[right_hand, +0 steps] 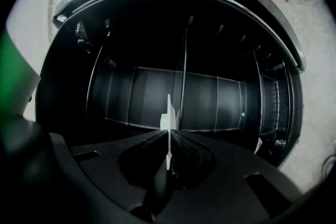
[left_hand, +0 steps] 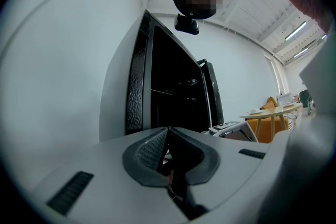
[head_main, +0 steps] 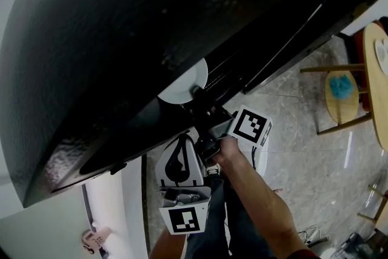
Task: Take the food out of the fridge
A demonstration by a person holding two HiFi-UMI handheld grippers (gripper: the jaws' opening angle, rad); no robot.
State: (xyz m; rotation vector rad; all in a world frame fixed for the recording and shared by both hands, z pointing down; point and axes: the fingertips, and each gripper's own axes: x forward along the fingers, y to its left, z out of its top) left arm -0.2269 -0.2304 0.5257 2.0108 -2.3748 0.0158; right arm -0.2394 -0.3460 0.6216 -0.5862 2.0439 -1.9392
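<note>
At the open fridge, near to far:

Left gripper [left_hand: 167,131]: white body; jaws together, nothing between them; held beside the fridge.
Marker cube [head_main: 251,125]: black-and-white square pattern, on the right gripper; a like cube sits on the left one.
Right gripper [right_hand: 169,138]: dark body; jaws clamped on the plate's rim.
Plate [right_hand: 168,113]: white and thin, edge-on in the right gripper view, round in the head view; at the fridge's mouth, before the dark interior. A small pale lump shows against its face; what it is cannot be told.
Fridge [head_main: 109,39]: black, door open, ribbed rear wall.
Stool [head_main: 341,94]: wooden, a blue thing on its seat, well apart on the tiled floor.
Table [head_main: 374,85]: round, wooden, just beside the stool.
</note>
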